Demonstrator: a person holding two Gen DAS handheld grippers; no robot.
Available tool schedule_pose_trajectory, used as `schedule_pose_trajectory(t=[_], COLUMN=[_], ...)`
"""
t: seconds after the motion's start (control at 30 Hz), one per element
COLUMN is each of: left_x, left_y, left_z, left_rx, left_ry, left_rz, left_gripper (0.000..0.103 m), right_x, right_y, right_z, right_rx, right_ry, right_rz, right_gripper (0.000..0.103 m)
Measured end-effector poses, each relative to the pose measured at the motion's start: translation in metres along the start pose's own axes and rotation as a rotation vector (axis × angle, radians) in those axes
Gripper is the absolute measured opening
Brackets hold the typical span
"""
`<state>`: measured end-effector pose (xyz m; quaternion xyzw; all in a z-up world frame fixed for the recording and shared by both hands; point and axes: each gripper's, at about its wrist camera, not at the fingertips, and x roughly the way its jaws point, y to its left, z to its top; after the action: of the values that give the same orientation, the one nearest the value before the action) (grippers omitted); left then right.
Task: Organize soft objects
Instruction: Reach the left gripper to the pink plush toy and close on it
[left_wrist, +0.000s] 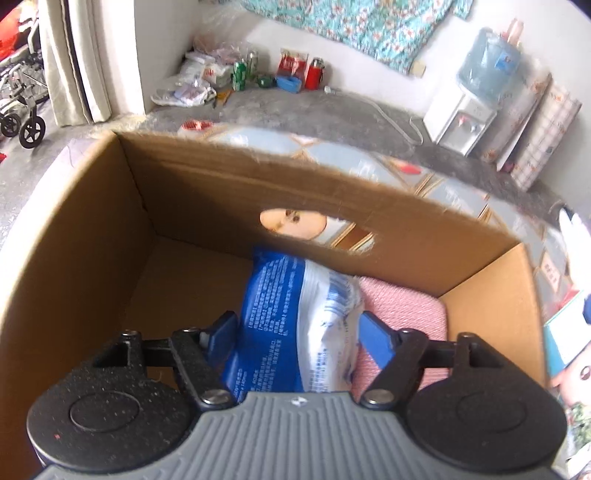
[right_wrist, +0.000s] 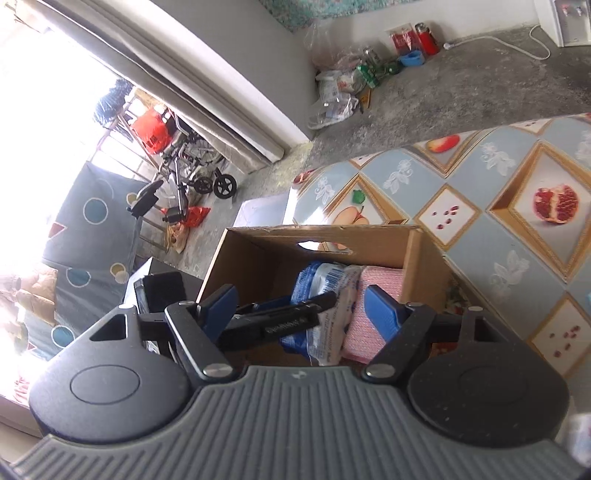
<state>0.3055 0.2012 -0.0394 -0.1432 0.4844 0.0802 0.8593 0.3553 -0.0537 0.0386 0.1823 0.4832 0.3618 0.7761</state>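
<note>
An open cardboard box (left_wrist: 332, 184) stands on a table with a fruit-patterned cloth (right_wrist: 498, 221). Inside it, a blue and white soft pack (left_wrist: 295, 325) leans against the far wall, beside a folded pink cloth (left_wrist: 402, 306). My left gripper (left_wrist: 295, 317) reaches down into the box, open, its blue pads on either side of the pack without squeezing it. The right wrist view shows the box (right_wrist: 258, 266), the pack (right_wrist: 325, 280), the pink cloth (right_wrist: 376, 284) and the left gripper's black finger (right_wrist: 284, 317) lying across the pack. My right gripper (right_wrist: 299, 295) hovers above the near side of the box, open and holding nothing.
A teal and white carton with a cartoon figure (left_wrist: 569, 332) stands right of the box. On the grey floor beyond are a water dispenser (left_wrist: 461, 118), bottles and bags (left_wrist: 240, 74) along the wall, and a wheelchair (right_wrist: 192, 162) by the doorway.
</note>
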Motion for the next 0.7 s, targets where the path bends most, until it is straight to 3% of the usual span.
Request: schedule_pose_trajectory(t=[0.2, 0.43, 0.6, 0.7], left_x=[-0.062, -0.158, -0.194, -0.193], left_y=[-0.005, -0.055, -0.11, -0.143], left_z=[-0.008, -0.051, -0.101, -0.127], left_rx=[0.03, 0.24, 0.372, 0.43], left_ry=[-0.144, -0.351, -0.421, -0.414], left_rz=[0.022, -0.129, -0.277, -0.369], left_gripper=[0.085, 0.098, 0.102, 0.102], right_x=[-0.093, -0.205, -0.247, -0.263], right_y=[-0.017, -0.051, -0.088, -0.108], right_z=[-0.021, -0.072, -0.125, -0.155], right_rx=[-0.011, 0.013, 0.092, 0.144], right_ry=[-0.116, -0.27, -0.302, -0.314], right_rz=[-0.054, -0.184, -0.225, -0.238], right_gripper=[0.08, 0.084, 0.084, 0.084])
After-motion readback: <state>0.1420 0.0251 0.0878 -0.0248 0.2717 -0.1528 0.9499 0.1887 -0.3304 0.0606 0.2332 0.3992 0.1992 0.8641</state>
